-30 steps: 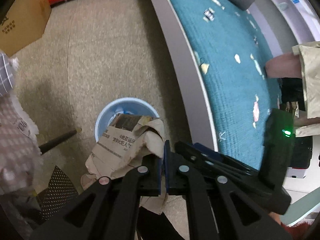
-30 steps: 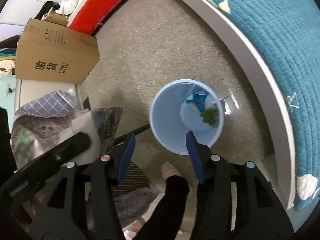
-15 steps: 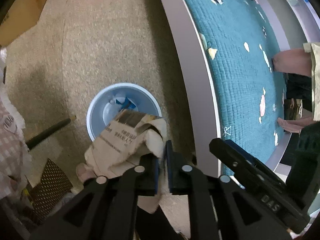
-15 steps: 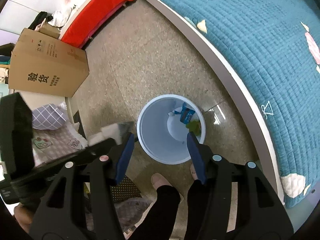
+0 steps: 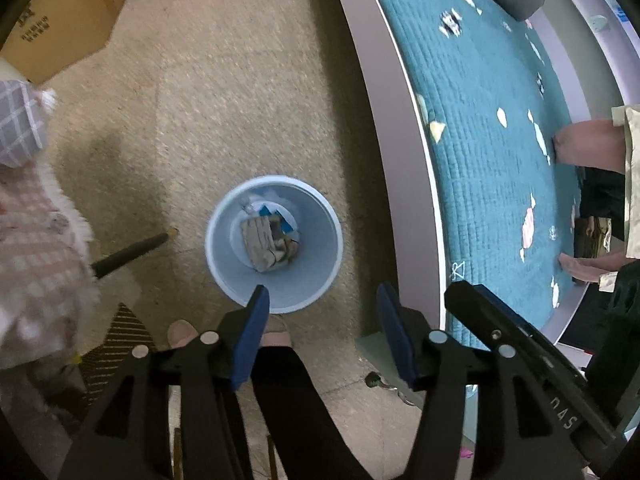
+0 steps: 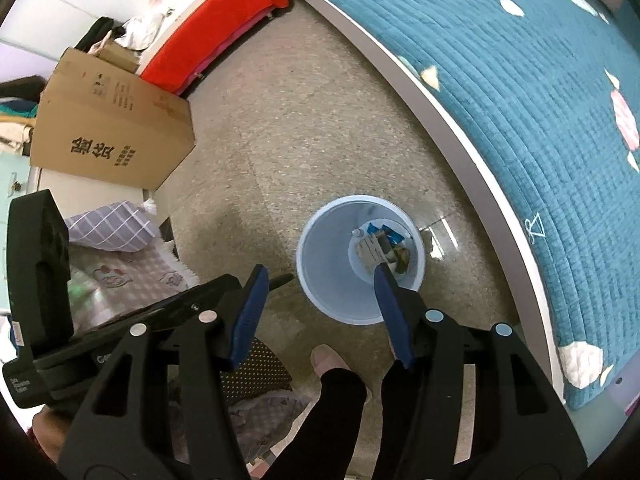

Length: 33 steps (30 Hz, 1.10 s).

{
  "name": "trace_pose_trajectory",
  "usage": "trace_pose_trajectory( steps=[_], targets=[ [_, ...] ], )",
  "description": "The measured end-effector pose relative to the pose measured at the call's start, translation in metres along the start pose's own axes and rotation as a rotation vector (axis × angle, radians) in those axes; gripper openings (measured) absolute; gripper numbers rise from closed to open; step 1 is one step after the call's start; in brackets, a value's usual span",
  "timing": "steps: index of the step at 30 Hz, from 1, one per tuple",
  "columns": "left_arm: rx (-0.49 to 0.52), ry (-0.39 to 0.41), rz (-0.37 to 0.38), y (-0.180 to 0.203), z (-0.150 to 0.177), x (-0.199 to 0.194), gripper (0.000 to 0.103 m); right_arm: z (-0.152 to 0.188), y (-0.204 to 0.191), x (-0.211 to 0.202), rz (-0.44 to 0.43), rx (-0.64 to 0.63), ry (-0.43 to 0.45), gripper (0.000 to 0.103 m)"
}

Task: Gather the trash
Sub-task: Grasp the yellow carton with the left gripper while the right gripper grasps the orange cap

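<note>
Left gripper (image 5: pixel 320 300) jaws have just been opening and now stand wide with nothing between them; the crumpled paper (image 5: pixel 264 242) lies in the blue bin (image 5: pixel 224 264) straight below its tips, with other scraps. Right gripper (image 6: pixel 320 280) is also spread, empty, above the same bin. This piece looks done; any remaining trash isn't visible here.

Bin (image 5: pixel 320 280): pale blue, white inside bottom.
Crumpled paper (image 5: pixel 262 242): tan-brown with dark print.
Bedspread (image 6: pixel 540 100): teal quilted, scattered white and pink motifs.
Bed frame (image 5: pixel 400 140): grey.
Cardboard box (image 6: pixel 112 132): brown, black characters.
Floor (image 5: pixel 240 100): beige speckled.
Cushion (image 6: pixel 208 36): red.
Gripper pads (image 5: pixel 248 344): blue on black.
</note>
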<state>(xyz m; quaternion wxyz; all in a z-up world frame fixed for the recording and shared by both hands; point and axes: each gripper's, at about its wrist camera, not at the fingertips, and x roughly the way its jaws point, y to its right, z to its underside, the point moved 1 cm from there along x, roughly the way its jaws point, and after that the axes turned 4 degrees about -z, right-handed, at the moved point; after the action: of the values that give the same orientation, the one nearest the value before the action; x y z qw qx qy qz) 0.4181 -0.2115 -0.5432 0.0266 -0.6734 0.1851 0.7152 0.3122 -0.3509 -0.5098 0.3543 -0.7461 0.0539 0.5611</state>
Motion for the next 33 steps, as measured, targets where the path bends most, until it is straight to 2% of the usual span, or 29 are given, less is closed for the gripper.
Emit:
trace_pose_trajectory(
  steps=[5,10,14,18,23,29,33],
  targets=[
    [0.012,0.104,-0.037,-0.012,0.004,-0.058,0.055,-0.003,-0.042,-0.026,-0.033,-0.076,0.013,0.055],
    [0.022,0.268,-0.109,-0.04,0.013,-0.14,0.055,-0.005,-0.108,-0.053,-0.091,-0.22,0.043,0.055],
    [-0.01,0.399,-0.179,-0.081,0.029,-0.208,0.055,0.003,-0.183,-0.062,-0.151,-0.38,0.058,0.055],
    [-0.089,0.476,-0.238,-0.132,0.045,-0.256,0.056,0.018,-0.25,-0.058,-0.184,-0.553,0.068,0.055],
    [-0.194,0.498,-0.354,-0.204,0.064,-0.288,0.058,0.045,-0.326,-0.026,-0.207,-0.753,0.032,0.055],
    [-0.299,0.486,-0.368,-0.267,0.076,-0.297,0.065,0.08,-0.379,0.024,-0.187,-0.887,-0.036,0.055],
    [-0.343,0.47,-0.33,-0.295,0.078,-0.296,0.069,0.093,-0.396,0.047,-0.166,-0.929,-0.065,0.055]
  ],
)
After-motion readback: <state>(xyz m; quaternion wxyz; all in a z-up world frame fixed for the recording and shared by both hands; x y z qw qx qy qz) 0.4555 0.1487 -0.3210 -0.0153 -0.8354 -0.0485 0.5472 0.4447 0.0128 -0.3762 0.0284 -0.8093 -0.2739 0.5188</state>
